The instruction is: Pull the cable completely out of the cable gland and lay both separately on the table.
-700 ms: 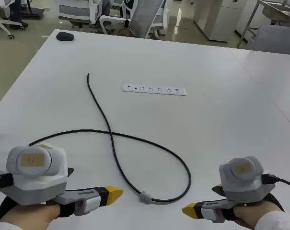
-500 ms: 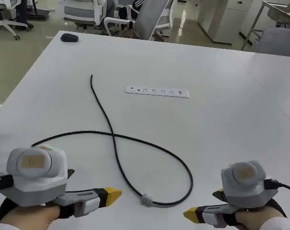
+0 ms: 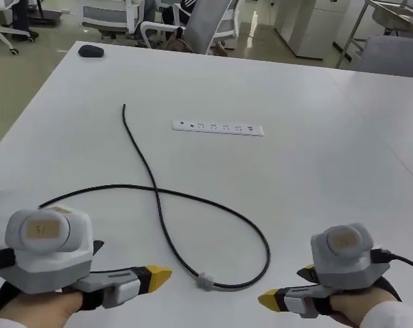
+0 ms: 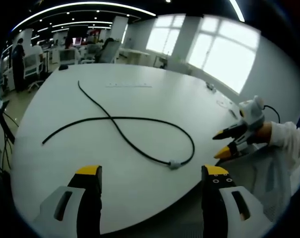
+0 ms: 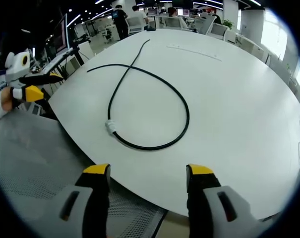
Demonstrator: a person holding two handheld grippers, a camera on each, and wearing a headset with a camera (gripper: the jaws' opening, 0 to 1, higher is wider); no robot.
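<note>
The black cable [image 3: 156, 190] lies in a crossed loop on the white desk [image 3: 315, 178]. The grey cable gland [image 3: 205, 280] sits threaded on it near the front edge. The left gripper [image 4: 151, 171] and right gripper [image 5: 147, 169] hover on either side of the gland, both spread wide and empty.

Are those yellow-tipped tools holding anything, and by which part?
Nothing. The left tool and right tool are both open and empty; the cable lies on the table.
</note>
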